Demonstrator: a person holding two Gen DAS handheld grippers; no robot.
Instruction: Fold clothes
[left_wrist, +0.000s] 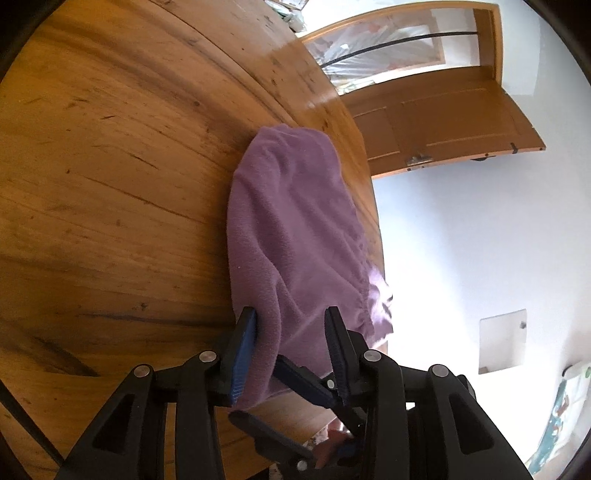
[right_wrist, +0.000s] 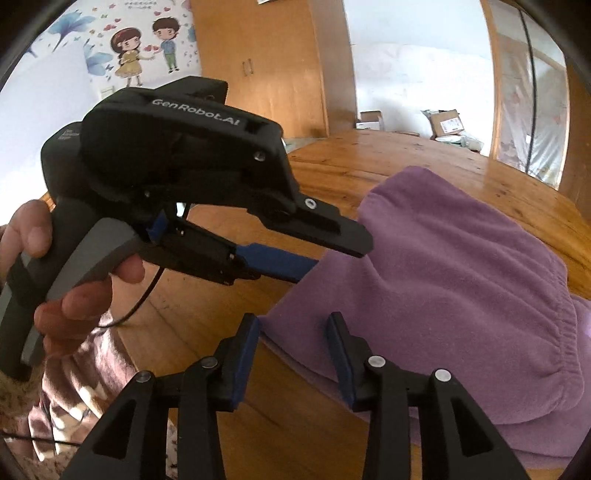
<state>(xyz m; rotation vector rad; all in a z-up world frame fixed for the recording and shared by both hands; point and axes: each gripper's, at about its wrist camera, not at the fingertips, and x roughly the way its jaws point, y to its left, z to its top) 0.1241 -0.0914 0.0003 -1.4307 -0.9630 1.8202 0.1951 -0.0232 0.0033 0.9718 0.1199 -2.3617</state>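
Your purple fleece garment (left_wrist: 295, 236) lies folded on the wooden table (left_wrist: 110, 166), along the table's edge at about 3 o'clock in the left wrist view, with its gathered elastic hem (left_wrist: 364, 291) hanging slightly past that edge.

Your left gripper (left_wrist: 291, 321) has its jaws spread wide, and the near end of the garment sits between them; the cloth touches the left blue pad, but the jaws do not pinch it. In the right wrist view you see the same tool from the side at 10 o'clock, a hand (right_wrist: 55, 280) wrapped around its grey handle, its fingers reaching to the cloth's edge.

Your right gripper (right_wrist: 293, 328) is also wide apart, holding nothing. Its tips hover at the garment's near edge, at 6 o'clock in its own view, with the purple cloth (right_wrist: 461, 277) spreading away toward 3 o'clock.

Beyond the table you have a wooden door (left_wrist: 443, 122) at 1 o'clock in the left view, and a cartoon wall sticker (right_wrist: 147, 48) at 11 o'clock in the right view.
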